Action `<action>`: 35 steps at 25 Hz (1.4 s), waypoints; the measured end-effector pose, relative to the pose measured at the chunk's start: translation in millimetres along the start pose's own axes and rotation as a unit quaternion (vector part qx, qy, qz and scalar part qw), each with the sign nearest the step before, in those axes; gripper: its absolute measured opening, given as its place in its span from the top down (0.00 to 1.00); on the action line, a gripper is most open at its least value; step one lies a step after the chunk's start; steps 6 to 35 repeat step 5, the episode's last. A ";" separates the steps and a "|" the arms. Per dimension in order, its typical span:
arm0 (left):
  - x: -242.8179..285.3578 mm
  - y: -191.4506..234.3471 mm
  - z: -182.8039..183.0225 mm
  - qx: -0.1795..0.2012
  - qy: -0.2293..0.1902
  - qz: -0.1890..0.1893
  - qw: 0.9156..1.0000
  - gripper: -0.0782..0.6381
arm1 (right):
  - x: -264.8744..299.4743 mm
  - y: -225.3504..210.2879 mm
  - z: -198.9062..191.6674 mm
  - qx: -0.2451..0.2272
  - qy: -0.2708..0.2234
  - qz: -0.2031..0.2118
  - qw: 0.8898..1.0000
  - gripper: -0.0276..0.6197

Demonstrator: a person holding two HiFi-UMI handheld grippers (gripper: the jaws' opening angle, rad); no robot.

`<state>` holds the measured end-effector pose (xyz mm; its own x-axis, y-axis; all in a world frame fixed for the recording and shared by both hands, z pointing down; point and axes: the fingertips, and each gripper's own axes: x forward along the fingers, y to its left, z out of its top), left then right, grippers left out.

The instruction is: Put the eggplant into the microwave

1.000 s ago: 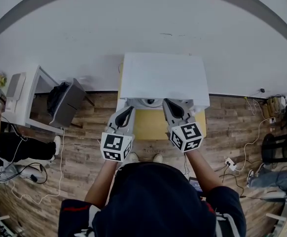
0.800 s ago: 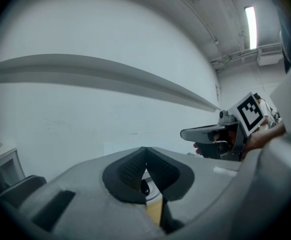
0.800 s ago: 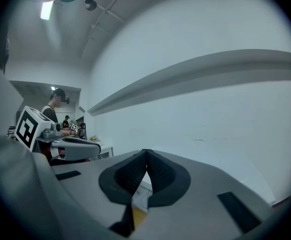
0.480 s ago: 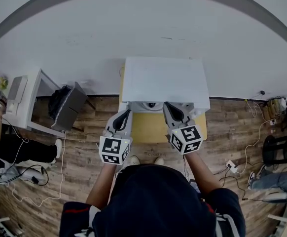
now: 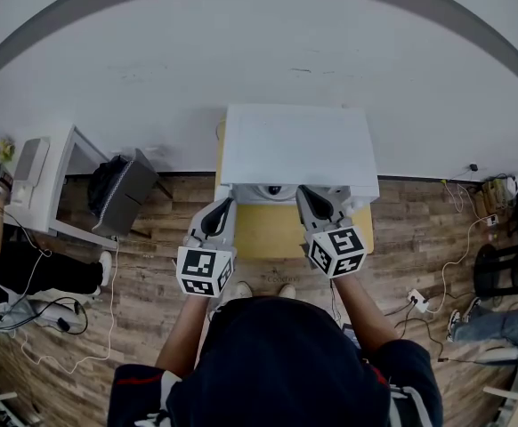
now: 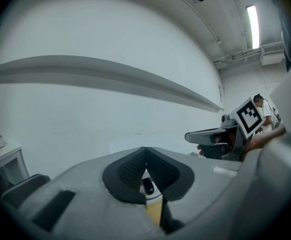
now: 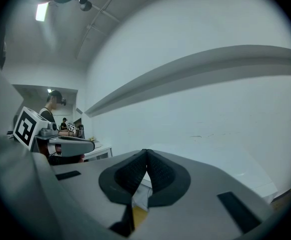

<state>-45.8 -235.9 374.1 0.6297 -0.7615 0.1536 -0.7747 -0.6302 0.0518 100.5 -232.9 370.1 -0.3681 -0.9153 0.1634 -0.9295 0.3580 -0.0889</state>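
A white microwave (image 5: pixel 295 145) stands on a small yellow table (image 5: pixel 277 229) against the wall, seen from above in the head view. No eggplant shows in any view. My left gripper (image 5: pixel 226 205) hovers over the table's front left, just short of the microwave's front. Its jaws are pressed together with nothing between them (image 6: pixel 145 151). My right gripper (image 5: pixel 305 192) hangs at the front right of the microwave, also shut and empty (image 7: pixel 146 154). Both gripper views look over the white top toward the bare wall.
A white desk (image 5: pixel 41 181) and a black chair (image 5: pixel 117 185) stand to the left. A seated person (image 5: pixel 10 265) is at the far left edge. Cables and a power strip (image 5: pixel 416 294) lie on the wooden floor at the right.
Both grippers have drawn back slightly toward the person, the left one a little more. Both stayed shut throughout.
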 end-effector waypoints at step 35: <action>-0.9 -1.3 -2.0 0.000 0.001 0.000 1.000 0.87 | -1.6 0.3 -2.3 0.000 0.000 -0.001 1.000 0.94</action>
